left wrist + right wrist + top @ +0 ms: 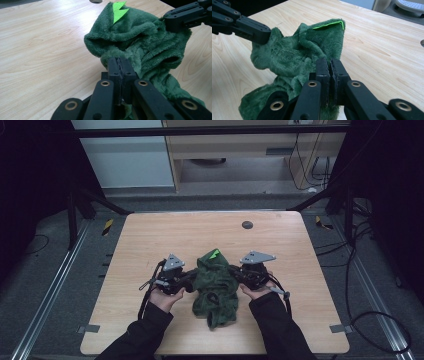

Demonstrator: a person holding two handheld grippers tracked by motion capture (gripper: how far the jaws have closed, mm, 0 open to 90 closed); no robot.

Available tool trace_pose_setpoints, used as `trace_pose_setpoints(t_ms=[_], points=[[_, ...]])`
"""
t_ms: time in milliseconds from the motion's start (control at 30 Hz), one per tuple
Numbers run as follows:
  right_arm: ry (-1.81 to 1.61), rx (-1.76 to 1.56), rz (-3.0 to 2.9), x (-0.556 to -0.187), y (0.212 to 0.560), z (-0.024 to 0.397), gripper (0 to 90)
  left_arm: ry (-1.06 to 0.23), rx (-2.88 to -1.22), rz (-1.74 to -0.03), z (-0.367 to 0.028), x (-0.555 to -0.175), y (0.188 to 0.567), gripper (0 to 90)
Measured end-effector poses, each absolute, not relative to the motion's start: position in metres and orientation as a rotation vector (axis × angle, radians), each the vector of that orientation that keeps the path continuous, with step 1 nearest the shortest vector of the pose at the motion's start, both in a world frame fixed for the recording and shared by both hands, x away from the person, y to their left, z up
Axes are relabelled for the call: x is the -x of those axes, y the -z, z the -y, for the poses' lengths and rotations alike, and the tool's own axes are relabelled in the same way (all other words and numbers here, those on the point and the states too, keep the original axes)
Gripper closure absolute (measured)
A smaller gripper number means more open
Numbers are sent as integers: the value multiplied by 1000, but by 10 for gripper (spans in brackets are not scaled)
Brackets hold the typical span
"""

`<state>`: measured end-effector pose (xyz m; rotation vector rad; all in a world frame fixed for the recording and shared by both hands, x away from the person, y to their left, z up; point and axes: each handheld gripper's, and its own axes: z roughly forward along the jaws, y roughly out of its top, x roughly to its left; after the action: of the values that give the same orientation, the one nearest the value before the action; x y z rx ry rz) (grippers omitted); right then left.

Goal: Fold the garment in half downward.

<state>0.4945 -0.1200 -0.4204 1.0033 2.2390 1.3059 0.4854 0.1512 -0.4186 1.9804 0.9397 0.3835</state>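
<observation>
A dark green fleece garment [216,287] with a bright green patch [215,253] is bunched up at the table's near middle, partly lifted between both grippers. My left gripper [191,278] is shut on the cloth's left side; in the left gripper view its jaws [120,65] pinch the fleece [140,42]. My right gripper [236,274] is shut on the right side; in the right gripper view its closed jaws [329,67] bite the green fabric [292,55]. The lower part of the garment droops onto the table toward the person.
The wooden table [150,240] carries a small dark round disc [247,224] near its far edge. Black frame struts stand at the far corners, and cables lie on the floor at the right. Dark sleeves come in from the bottom edge.
</observation>
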Motion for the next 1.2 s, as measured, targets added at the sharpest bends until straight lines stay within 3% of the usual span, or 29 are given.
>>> trace_pose_setpoints(t_ms=[1200], points=[[-1342, -977, -2313, -449, 433, 126, 859, -335, -2049, -888, -156, -446, 427, 890]])
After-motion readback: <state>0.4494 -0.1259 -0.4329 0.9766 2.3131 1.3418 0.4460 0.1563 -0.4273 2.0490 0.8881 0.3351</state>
